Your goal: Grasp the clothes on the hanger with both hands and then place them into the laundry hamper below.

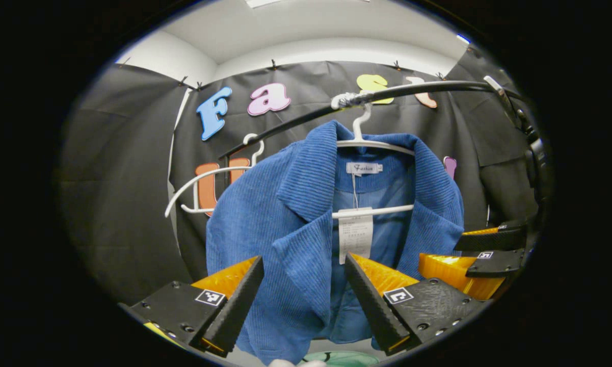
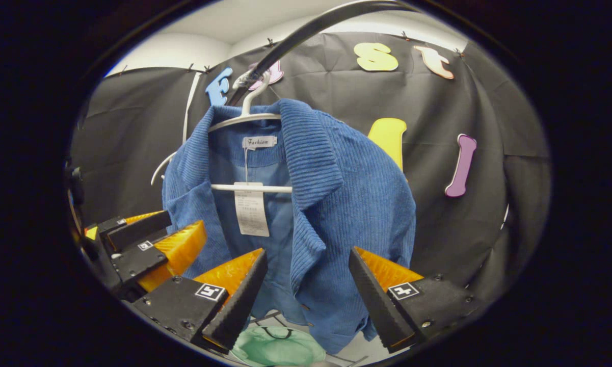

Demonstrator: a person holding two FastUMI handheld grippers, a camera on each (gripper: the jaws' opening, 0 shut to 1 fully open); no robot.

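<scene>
blue corduroy jacket hanging on a white plastic hanger; left tool and right tool both spread wide, gripping nothing

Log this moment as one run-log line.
stage: pre-grasp | blue jacket on white hanger | left gripper open, straddling its front panel | right gripper open, likewise | neither pressing

Ahead of and above my left gripper, a black rail carries two white hangers. The nearer hanger holds the blue corduroy jacket; the farther hanger, further left, hangs bare. From my right gripper, the same rail arcs overhead, jacket straight ahead.
</scene>
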